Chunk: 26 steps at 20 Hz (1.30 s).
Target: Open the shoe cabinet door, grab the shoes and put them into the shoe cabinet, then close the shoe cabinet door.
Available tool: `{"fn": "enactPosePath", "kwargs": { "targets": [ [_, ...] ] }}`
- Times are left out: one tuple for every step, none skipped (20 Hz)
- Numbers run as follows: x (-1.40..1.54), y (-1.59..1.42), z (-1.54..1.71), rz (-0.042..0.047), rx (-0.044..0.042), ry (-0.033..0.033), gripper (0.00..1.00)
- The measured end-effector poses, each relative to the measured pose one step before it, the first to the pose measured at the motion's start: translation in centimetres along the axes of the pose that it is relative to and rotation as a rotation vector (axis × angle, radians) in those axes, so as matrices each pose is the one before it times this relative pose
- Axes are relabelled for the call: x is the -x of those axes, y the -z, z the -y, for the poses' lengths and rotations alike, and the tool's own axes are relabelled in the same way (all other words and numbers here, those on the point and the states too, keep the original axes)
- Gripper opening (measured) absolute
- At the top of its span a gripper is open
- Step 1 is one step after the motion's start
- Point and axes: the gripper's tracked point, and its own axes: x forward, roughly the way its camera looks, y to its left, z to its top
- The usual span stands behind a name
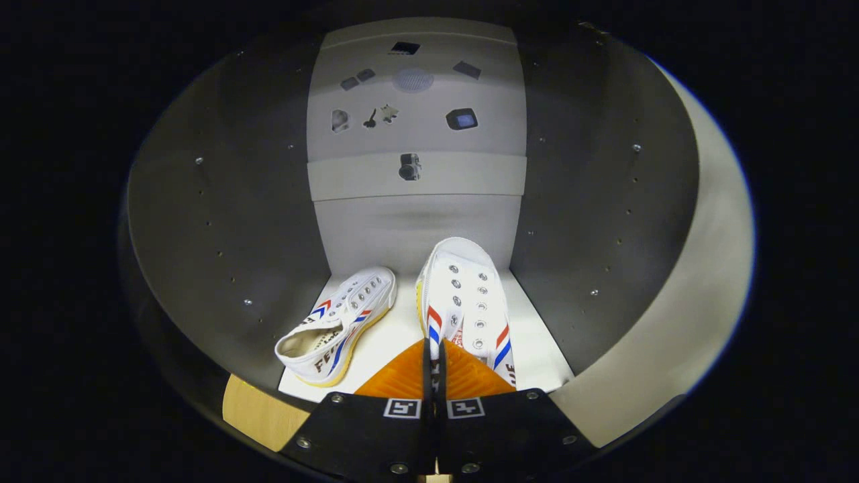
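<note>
Shoe cabinet (221, 221), interior, seen along the claw (434, 362): dark side walls dotted with small screws and peg holes, pale back panel (416, 228), white bottom shelf (396, 335) carrying both items. Item one: white canvas sneaker (339, 325), red and blue stripes on its side, yellowish sole; lies tipped onto its side near the shelf's left edge, close to the left wall, toe pointing toward the back panel, opening facing the front edge. Item two: second white canvas sneaker (463, 302), same stripes, two rows of metal eyelets up top; sits right of centre, toe nearly at the back panel, heel end at the front edge of the shelf. Claw: fingers clenched, only a thin slit between the ribbed pads, which pinch the heel-side rim of the second sneaker at its left side. The two sneakers lie near each other but apart, a strip of bare shelf between them. Upper back area: a pale horizontal rail (416, 176) with a small dark fitting (409, 166) at its middle; above it a light panel (416, 94) with several small dark shapes, too small to identify. A light wooden edge (258, 412) shows below the cabinet's front left corner.
</note>
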Motion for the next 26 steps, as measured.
{"fn": "enactPosePath", "kwargs": {
  "targets": [
    [-0.909,-0.164,-0.251,-0.00053,-0.00373,0.00275,0.00],
    [-1.096,-0.233,-0.367,-0.00743,0.00054,-0.00084,0.00],
    [-0.911,-0.162,-0.221,-0.00333,0.00267,-0.00104,0.00],
    [-1.227,-0.216,-0.193,-0.00688,0.00559,0.00383,0.00],
    [-1.007,0.009,0.006,-0.00894,0.00926,0.00896,0.00],
    [-1.043,0.056,0.077,-0.00620,0.00906,0.01137,0.00],
    [-0.735,0.342,0.114,-0.01194,0.01076,0.01116,0.00],
    [-0.655,0.467,0.038,-0.01651,0.00839,0.01015,0.00],
    [-0.262,0.618,0.103,-0.02250,0.00682,0.00435,0.00],
    [-0.234,0.070,-0.236,-0.00169,0.00070,-0.00300,0.01],
    [-0.115,0.142,-0.015,0.00246,0.00076,-0.00003,0.01],
    [0.112,0.103,-0.085,-0.00802,-0.00165,-0.00184,0.02],
    [0.367,0.175,0.182,-0.00484,-0.00211,0.00808,0.02],
    [0.279,-0.473,0.037,0.01935,0.00288,-0.00716,0.09],
    [0.670,-0.632,0.086,0.02341,-0.00415,0.00170,0.16],
    [0.772,-0.608,0.249,0.03126,0.00227,0.00708,0.19],
    [1.137,-0.489,0.181,0.02546,-0.00251,-0.00565,0.20],
    [1.273,-0.445,-0.110,0.02305,-0.00583,-0.01406,0.23],
    [1.317,-0.328,0.186,0.01839,-0.00407,-0.00984,0.24],
    [1.305,-0.216,0.197,0.01952,-0.00794,-0.00423,0.29],
    [1.559,-0.275,0.117,0.02269,-0.00824,-0.01147,0.35],
    [1.457,-0.194,-0.079,0.02408,-0.00798,-0.01728,0.46],
    [1.751,-0.163,-0.455,0.02877,-0.00819,-0.03658,0.51],
    [1.629,0.081,-0.356,0.01973,-0.00254,-0.02340,0.56],
    [1.695,-0.096,-0.099,0.02428,0.00548,-0.01852,0.58],
    [1.570,-0.171,-0.002,0.01959,0.00830,-0.00653,0.62]
  ]
}}
